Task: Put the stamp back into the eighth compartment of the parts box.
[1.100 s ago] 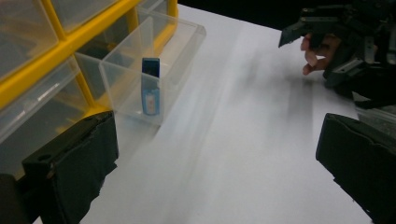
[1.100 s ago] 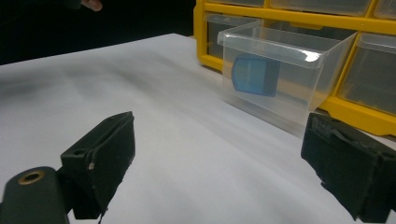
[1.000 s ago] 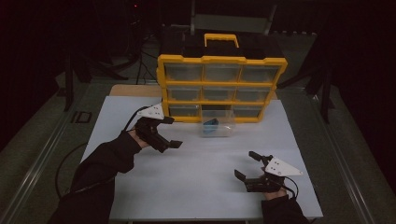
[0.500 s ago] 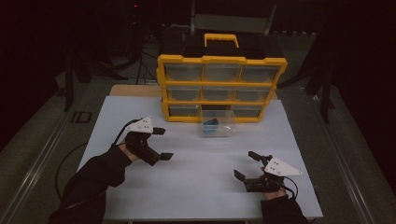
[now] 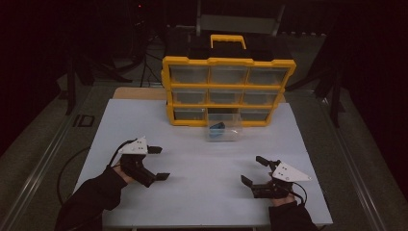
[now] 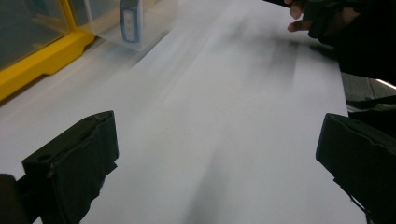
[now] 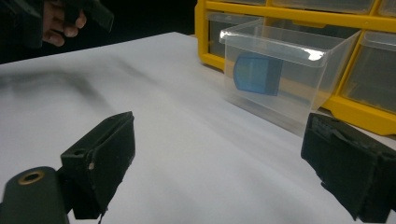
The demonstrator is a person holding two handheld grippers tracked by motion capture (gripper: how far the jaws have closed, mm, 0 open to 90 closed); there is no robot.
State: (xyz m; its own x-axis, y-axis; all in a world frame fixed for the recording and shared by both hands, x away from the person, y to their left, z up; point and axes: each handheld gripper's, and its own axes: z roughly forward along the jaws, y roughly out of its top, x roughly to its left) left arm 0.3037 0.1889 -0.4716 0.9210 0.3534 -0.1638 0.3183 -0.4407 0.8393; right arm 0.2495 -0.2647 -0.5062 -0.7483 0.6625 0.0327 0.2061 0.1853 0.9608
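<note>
From the high view: a yellow organizer (image 5: 228, 91) stands at the far side of the white table (image 5: 202, 192), three rows of clear drawers in it. One drawer (image 5: 223, 131) is pulled out of the bottom row and sits on the table just in front of the organizer, a blue item (image 5: 217, 128) inside it. The left gripper (image 5: 159, 163) is well in front of the organizer and off to its left, jaws wide apart, nothing between them, grey plate on top, cable trailing back past the dark sleeve (image 5: 91, 199). The right gripper (image 5: 254, 170) is in front of the organizer too, toward its right, jaws also spread and empty, hand (image 5: 280, 198) at the table's near edge.

Left gripper view now: two black jaws spread at the bottom corners, bare table between them. The organizer's (image 6: 32, 42) yellow base is at upper left, the drawer (image 6: 133, 21) just beside it with the blue item (image 6: 128, 18) upright inside. The other hand (image 6: 322, 18) shows at top right.

Right gripper view: jaws apart again, holding nothing. The drawer (image 7: 285, 74) lies straight ahead, touching or nearly touching the organizer (image 7: 280, 18) behind it; I can't tell which. The blue item (image 7: 257, 72) leans against its near wall. The other hand (image 7: 58, 21) is at top left, far from the organizer.
</note>
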